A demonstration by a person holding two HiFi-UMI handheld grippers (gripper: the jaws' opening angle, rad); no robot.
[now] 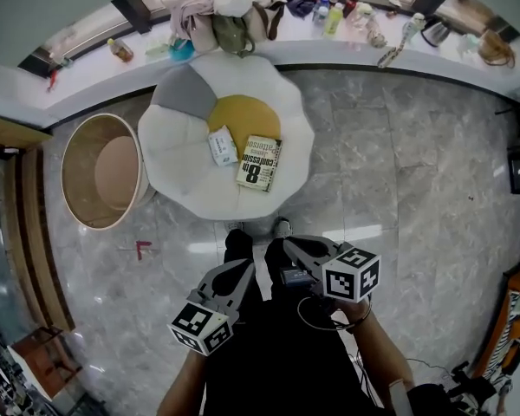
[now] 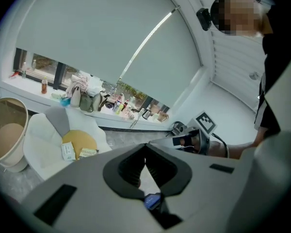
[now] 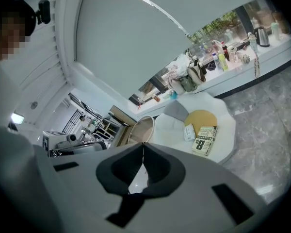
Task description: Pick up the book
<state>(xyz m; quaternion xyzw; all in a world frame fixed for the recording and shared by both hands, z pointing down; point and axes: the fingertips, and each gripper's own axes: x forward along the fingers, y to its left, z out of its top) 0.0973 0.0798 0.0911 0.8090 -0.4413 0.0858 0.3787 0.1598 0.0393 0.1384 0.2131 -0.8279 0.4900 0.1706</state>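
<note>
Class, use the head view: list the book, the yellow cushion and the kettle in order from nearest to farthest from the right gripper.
1. The book, on the white seat just ahead of the right gripper.
2. The yellow cushion, on the same seat, behind the book.
3. The kettle, far off on the windowsill, toward the right.

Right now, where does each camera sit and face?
Head view: person's head, steeply down onto white petal-shaped cushioned seat and cream-and-black paperback book; left gripper, right gripper, forearms show.
Left gripper view: on the left gripper, along its shut jaws toward the seat; right gripper shows.
Right gripper view: on the right gripper, along its shut jaws toward the seat.
All three share the book.
</note>
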